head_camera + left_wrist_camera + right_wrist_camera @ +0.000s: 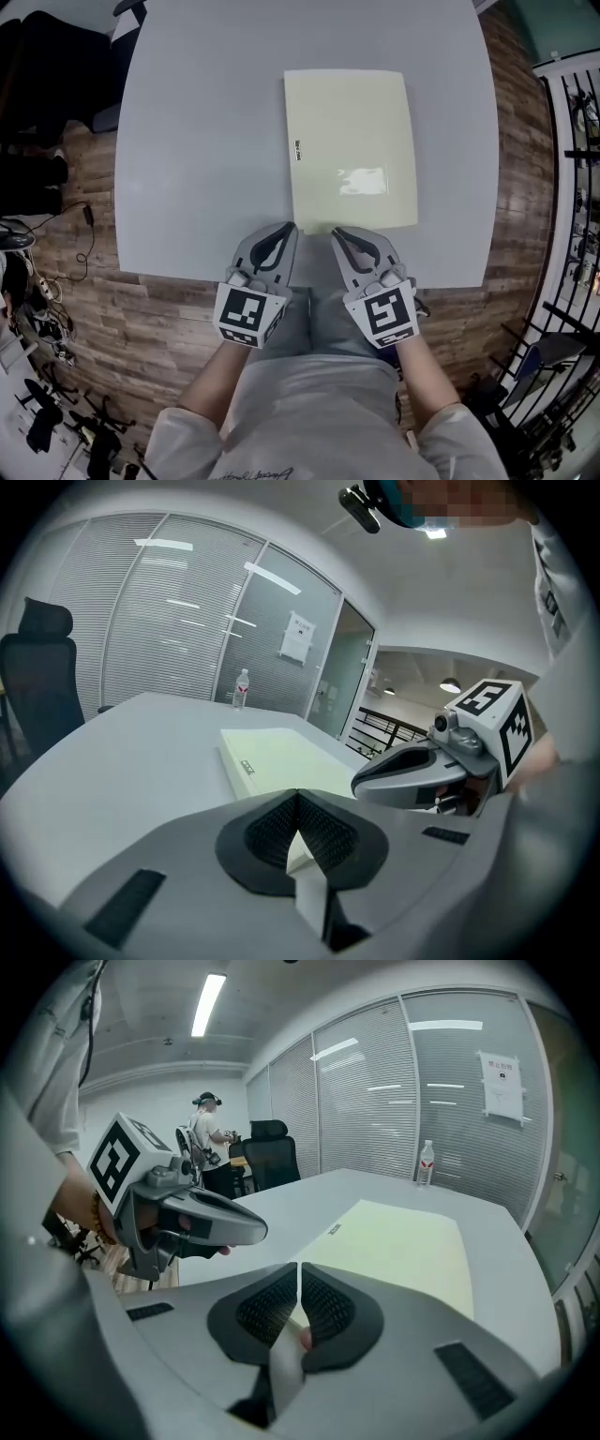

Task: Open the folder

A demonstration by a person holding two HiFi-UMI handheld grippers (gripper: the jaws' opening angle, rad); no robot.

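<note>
A pale yellow folder [351, 148] lies flat and closed on the grey table [202, 141], with a small label near its left edge. My left gripper [292, 226] is shut with nothing between its jaws, its tips at the folder's near left corner. My right gripper [335, 232] is also shut and empty, just beside it at the folder's near edge. In the left gripper view the folder [281, 758] lies past the closed jaws [297, 793], with the right gripper [361, 783] alongside. The right gripper view shows the folder [403, 1241] ahead of its shut jaws [298, 1265].
A clear bottle [242, 687] stands at the table's far end. Office chairs [272, 1159] sit beside the table, and a person [208, 1138] stands in the background. A metal railing [572, 178] runs along the right. Cables lie on the wooden floor [66, 281] at left.
</note>
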